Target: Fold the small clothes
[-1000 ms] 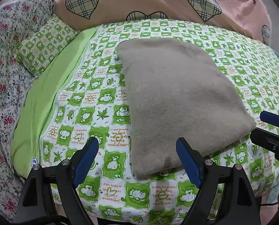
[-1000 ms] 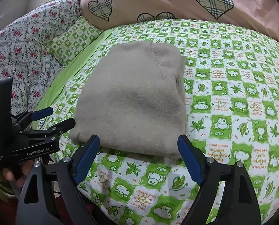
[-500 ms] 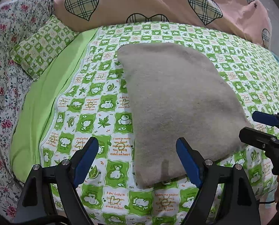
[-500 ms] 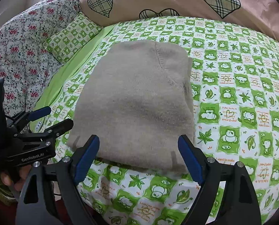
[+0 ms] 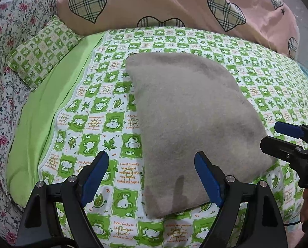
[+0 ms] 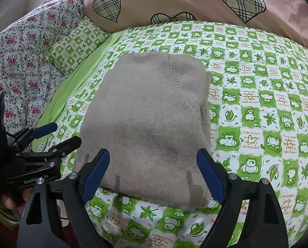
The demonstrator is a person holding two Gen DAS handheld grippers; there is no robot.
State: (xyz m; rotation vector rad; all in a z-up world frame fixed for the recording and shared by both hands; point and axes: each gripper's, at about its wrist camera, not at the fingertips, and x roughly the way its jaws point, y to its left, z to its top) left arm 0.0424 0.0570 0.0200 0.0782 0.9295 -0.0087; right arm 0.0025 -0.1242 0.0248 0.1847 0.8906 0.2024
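Note:
A grey fuzzy garment [image 5: 193, 124] lies folded into a flat rectangle on the green checked bed sheet [image 5: 104, 124]; it also shows in the right wrist view [image 6: 152, 122]. My left gripper [image 5: 152, 177] is open and empty, just above the garment's near left corner. My right gripper [image 6: 154, 175] is open and empty, over the garment's near edge. The right gripper shows in the left wrist view [image 5: 282, 136] at the garment's right corner. The left gripper shows in the right wrist view [image 6: 56, 136] at the garment's left corner.
A pink quilt with plaid hearts [image 5: 174, 2] lies along the far side of the bed. A small green checked pillow [image 5: 42, 51] and a floral quilt [image 5: 0, 62] lie at the left. A plain green strip [image 5: 42, 113] borders the sheet.
Both grippers have moved forward and lower toward the garment's near edge; the garment looks larger in both views. The garment has not moved. Both stay open.

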